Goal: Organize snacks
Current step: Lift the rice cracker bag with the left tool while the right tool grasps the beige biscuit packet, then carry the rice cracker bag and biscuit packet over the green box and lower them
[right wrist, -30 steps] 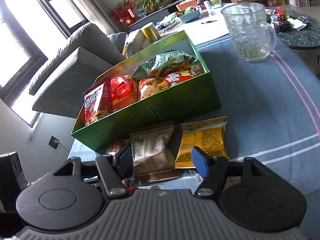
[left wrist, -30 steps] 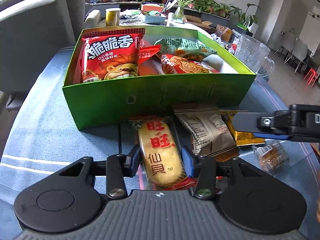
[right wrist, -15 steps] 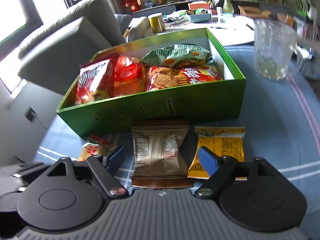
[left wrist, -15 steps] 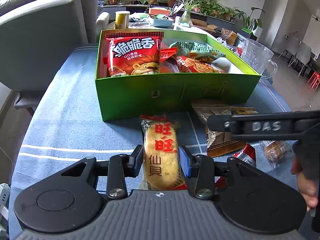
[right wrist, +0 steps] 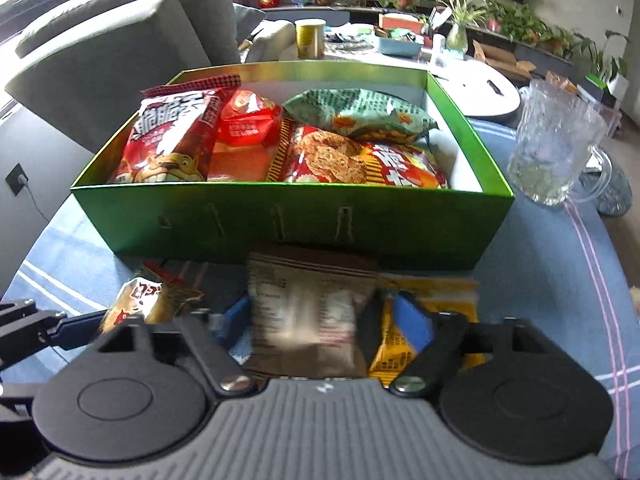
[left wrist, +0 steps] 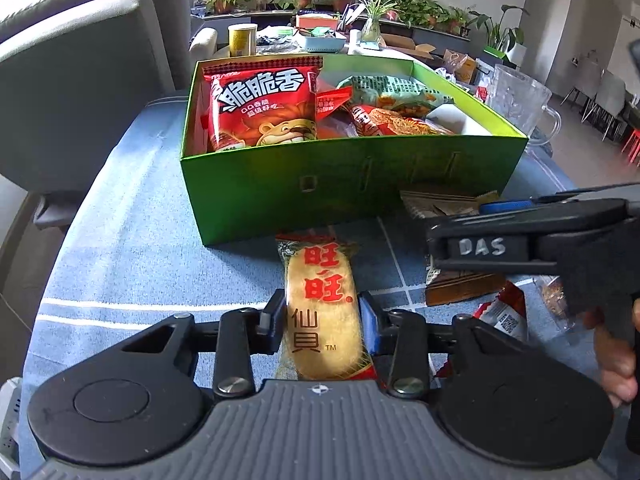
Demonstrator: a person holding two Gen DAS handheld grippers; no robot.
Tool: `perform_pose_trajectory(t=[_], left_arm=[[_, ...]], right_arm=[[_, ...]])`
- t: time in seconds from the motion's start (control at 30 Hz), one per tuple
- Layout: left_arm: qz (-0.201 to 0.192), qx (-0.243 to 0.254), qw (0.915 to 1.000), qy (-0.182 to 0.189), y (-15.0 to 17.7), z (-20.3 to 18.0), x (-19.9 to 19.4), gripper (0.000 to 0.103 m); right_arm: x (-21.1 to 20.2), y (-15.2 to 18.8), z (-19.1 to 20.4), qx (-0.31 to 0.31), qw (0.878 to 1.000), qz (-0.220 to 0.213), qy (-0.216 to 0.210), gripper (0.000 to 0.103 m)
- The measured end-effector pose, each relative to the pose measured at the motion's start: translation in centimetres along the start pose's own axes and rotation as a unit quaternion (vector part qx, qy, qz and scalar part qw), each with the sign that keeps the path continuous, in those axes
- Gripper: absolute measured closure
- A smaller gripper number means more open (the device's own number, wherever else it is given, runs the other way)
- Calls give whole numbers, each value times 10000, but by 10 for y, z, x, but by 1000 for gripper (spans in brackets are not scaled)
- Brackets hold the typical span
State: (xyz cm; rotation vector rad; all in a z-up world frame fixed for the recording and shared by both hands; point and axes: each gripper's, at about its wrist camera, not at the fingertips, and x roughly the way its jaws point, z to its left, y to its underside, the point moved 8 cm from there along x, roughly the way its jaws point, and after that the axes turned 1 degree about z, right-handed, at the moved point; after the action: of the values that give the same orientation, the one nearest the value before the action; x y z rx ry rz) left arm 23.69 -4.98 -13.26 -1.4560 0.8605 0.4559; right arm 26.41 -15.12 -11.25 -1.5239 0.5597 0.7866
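Your left claw (left wrist: pixel 322 320) is clamped on the rice cracker packet (left wrist: pixel 320 304); your right claw (right wrist: pixel 320 320) straddles the brown snack packet (right wrist: pixel 308 312), fingers apart.

The green box (right wrist: pixel 292 216) looks like smooth card with a soft shine, and it is white inside. The red lion bag (left wrist: pixel 262 110) is shiny, crinkly plastic. The rice cracker pack (left wrist: pixel 322 312) is clear, glossy plastic wrap, and the cracker inside looks rough and grainy. The brown snack pack (right wrist: pixel 304 312) looks dull, like paper. The bench (left wrist: pixel 132 256) is covered in blue woven cloth that looks a bit fuzzy. The mug (right wrist: pixel 554 140) is bumpy clear glass. The left gripper (left wrist: pixel 322 320) is dull black plastic with shiny metal screws.
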Motion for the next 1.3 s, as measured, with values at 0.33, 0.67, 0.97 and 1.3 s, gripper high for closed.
perform_pose_trajectory(t=[0.33,0.67,0.97,1.3], left_arm=[[-524,-32,9985,126,-17,-6,-39,68],[-1081,230,9938,153,-56,-27,-75,68],[-1444,414,9886,132,-98,-47,-77,68],[-1361,324,9901,67,-127,-48,-49,68]], right_arm=[[-36,-6,-5,689,9921,-322,-999,17],[-85,-37,-26,1023,9815,-1162,-1122,17],[-101,-81,-51,1189,9730,-1781,-863,17],[-86,-100,-59,1089,9730,-1873,-799,17]])
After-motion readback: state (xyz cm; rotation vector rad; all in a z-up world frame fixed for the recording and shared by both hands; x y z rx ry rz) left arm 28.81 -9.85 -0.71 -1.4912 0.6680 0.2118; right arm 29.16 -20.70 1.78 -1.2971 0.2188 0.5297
